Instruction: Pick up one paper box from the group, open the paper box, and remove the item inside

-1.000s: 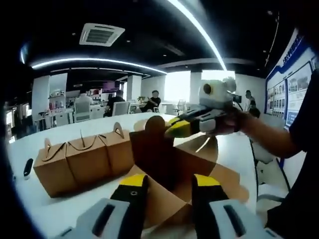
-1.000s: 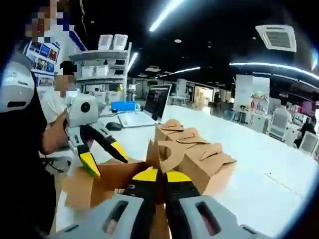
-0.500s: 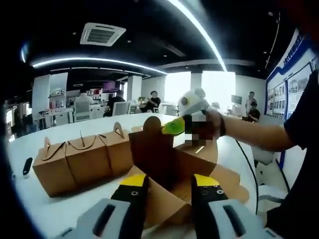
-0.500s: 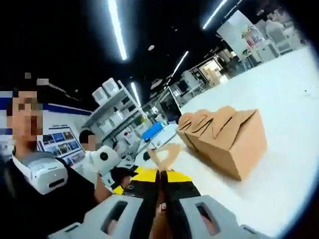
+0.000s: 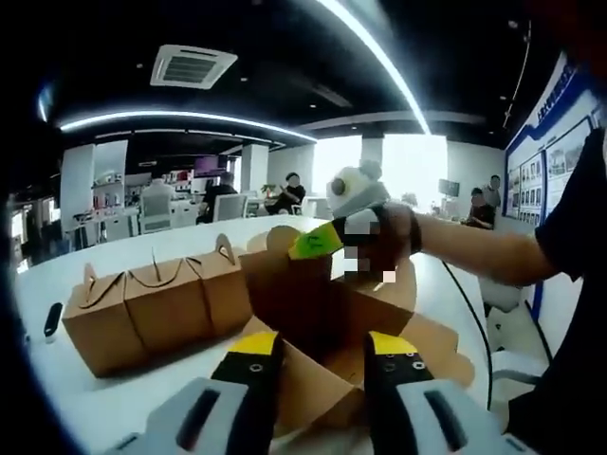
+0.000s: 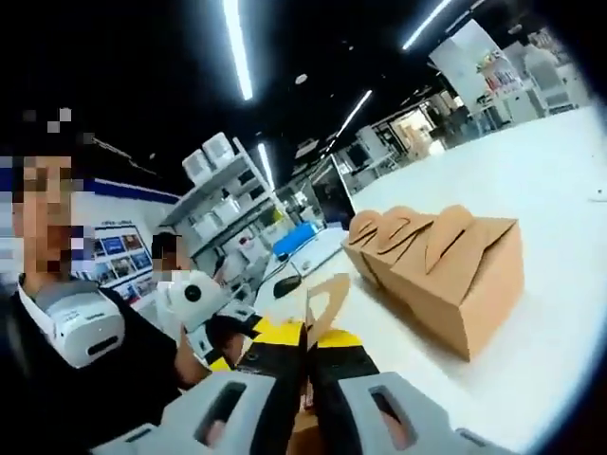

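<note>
Right gripper view: right gripper (image 6: pixel 305 353) jaws pinch box flap (image 6: pixel 323 301); left gripper (image 5: pixel 310 358) gapes, empty; thin card creases, grip flap edge

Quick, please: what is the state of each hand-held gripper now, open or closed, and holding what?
Left hand-held gripper: open, holding nothing, above the opened paper box.
Right hand-held gripper: closed on the box's cardboard flap.

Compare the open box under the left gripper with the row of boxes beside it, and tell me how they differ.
The open box has its flaps spread and one panel standing up; the row of boxes is closed, handles folded on top. The right gripper pinches the open box's raised flap; nothing touches the row. The left gripper hovers open over the open box, not over the row. Both are brown cardboard on the white table.
</note>
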